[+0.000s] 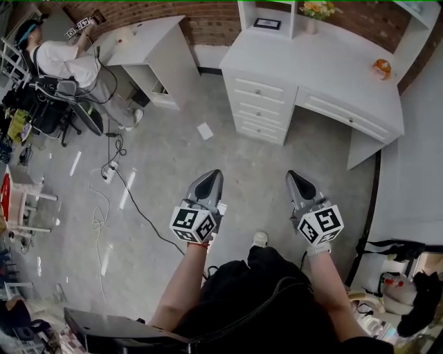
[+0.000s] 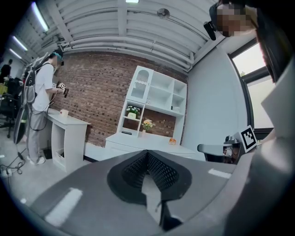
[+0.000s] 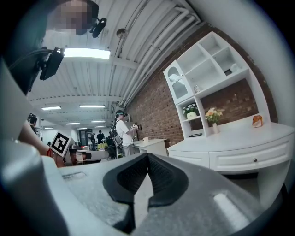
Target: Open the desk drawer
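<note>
The white desk (image 1: 325, 69) stands against the brick wall at the upper right of the head view, some way ahead of both grippers. It has a stack of small drawers (image 1: 259, 107) on its left side and a wide drawer (image 1: 346, 114) under the top. All drawers look closed. My left gripper (image 1: 213, 174) and right gripper (image 1: 293, 174) hang side by side over the grey floor, both shut and empty. In the left gripper view the shut jaws (image 2: 147, 153) point at the desk (image 2: 143, 144). The right gripper (image 3: 147, 156) has the wide drawer (image 3: 253, 159) to its right.
A person (image 1: 66, 59) works at a second white desk (image 1: 149, 41) at the far left. Cables (image 1: 114, 166) and a paper sheet (image 1: 205, 131) lie on the floor. An orange object (image 1: 381, 68) and a flower vase (image 1: 315, 10) sit on the desk.
</note>
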A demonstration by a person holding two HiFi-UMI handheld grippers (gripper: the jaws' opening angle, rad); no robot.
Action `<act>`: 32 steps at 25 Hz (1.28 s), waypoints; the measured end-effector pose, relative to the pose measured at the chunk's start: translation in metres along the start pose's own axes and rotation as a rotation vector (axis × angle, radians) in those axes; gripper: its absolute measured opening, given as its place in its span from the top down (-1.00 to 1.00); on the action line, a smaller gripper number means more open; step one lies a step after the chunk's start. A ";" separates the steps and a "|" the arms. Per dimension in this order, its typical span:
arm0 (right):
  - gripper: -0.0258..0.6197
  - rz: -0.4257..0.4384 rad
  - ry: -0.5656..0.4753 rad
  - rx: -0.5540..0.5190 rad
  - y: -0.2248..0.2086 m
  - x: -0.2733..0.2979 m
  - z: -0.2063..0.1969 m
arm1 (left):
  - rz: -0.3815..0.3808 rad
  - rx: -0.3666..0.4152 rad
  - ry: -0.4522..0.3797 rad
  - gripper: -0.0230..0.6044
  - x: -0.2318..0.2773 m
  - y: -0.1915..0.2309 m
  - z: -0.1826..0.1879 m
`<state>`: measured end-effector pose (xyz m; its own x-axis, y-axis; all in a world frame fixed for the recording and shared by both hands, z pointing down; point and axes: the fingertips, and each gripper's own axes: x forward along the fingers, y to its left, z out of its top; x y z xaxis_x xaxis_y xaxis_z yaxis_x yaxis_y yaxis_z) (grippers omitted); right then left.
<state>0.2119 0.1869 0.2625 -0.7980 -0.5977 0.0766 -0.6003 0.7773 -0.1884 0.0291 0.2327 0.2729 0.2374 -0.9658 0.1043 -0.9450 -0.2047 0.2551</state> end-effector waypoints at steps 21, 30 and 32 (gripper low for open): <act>0.92 -0.150 0.009 0.062 -0.078 0.110 0.007 | -0.086 0.002 0.077 0.92 0.128 0.087 0.020; 0.92 -0.263 0.001 0.107 -0.090 0.185 0.007 | -0.175 0.013 0.126 0.92 0.184 0.157 0.040; 0.92 -0.276 0.004 0.110 -0.089 0.199 0.008 | -0.197 0.021 0.139 0.92 0.196 0.171 0.043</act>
<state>0.1071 -0.0025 0.2864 -0.6057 -0.7827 0.1433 -0.7855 0.5594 -0.2647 -0.0954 0.0019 0.2951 0.4445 -0.8763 0.1858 -0.8816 -0.3914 0.2637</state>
